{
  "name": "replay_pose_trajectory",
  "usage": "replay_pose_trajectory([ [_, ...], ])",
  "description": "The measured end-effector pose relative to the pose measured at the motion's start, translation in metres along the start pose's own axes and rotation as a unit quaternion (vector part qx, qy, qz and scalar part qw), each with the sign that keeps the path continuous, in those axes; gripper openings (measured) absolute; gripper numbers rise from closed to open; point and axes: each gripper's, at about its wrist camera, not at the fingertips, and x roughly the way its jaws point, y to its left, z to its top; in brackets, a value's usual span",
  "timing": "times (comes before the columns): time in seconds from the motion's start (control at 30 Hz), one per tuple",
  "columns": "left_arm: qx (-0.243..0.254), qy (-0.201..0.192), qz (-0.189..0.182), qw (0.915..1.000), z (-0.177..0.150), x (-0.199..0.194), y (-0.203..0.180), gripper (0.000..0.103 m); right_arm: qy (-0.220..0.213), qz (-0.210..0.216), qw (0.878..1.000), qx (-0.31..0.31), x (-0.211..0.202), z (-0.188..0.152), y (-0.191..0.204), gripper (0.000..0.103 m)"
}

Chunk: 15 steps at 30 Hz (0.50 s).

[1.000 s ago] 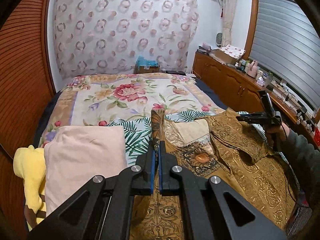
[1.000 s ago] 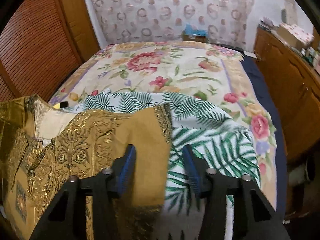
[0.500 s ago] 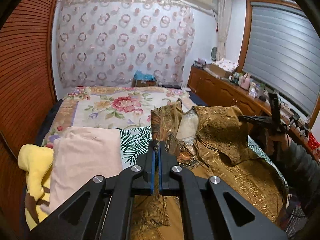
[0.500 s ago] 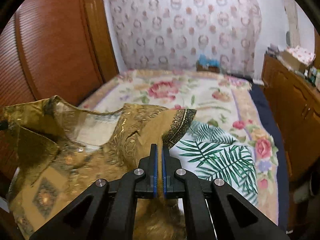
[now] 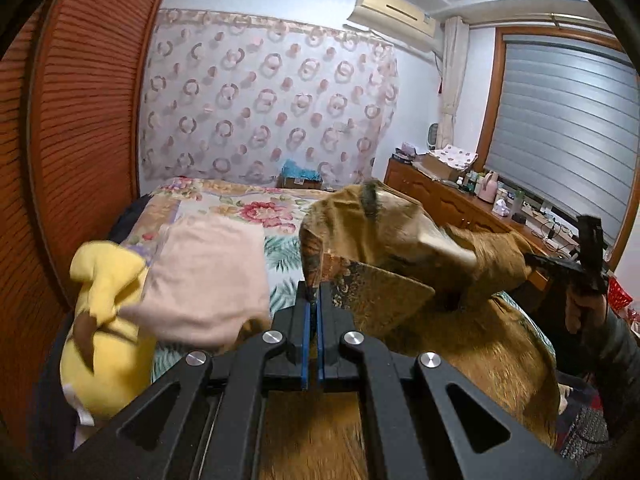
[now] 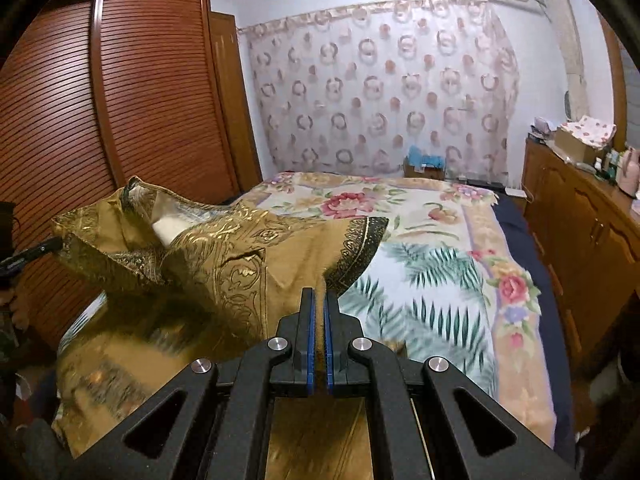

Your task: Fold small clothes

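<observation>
Left wrist view: left gripper (image 5: 312, 300) and right gripper (image 6: 319, 300) fingers both clamp the golden garment (image 6: 224, 264), lifted above the bed (image 6: 432, 248).

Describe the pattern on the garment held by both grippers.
Golden-brown garment with gold scrollwork and black-trimmed sleeve edges; clearest in the right wrist view.

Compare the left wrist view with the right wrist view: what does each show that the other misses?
Only the left wrist view shows the yellow plush toy, the folded pink cloth, the window blind, and the right gripper from outside, holding the garment's far edge.

Only the right wrist view shows the louvred wardrobe doors nearly whole and the garment's black-trimmed sleeve end.

Both share the gold patterned garment, lifted, the floral bedspread, the ring-patterned curtain, and each gripper's jaws shut on the fabric, including the left gripper.
</observation>
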Motion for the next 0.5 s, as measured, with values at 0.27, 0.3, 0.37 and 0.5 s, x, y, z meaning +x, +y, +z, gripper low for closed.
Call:
replay_pose_trajectory([
  [0.27,-0.03,0.042,-0.001,0.9986,-0.07,-0.026,0.005,0.003,0.041,-0.014,0.999,0.021,-0.067,-0.095,0.02,0.003],
  [0.3,-0.034,0.047,-0.002,0.9983,-0.073,-0.027,0.006,0.003,0.046,-0.015,0.998,0.027,-0.072,-0.103,0.021,0.003],
  [0.37,-0.03,0.049,0.005,0.9983,-0.082,-0.033,0.006,0.003,0.051,-0.016,0.998,0.034,-0.083,-0.114,0.021,0.003],
  [0.5,-0.038,0.039,0.007,0.9985,-0.083,-0.047,0.006,0.003,0.043,-0.022,0.998,0.037,-0.102,-0.114,0.022,0.003],
])
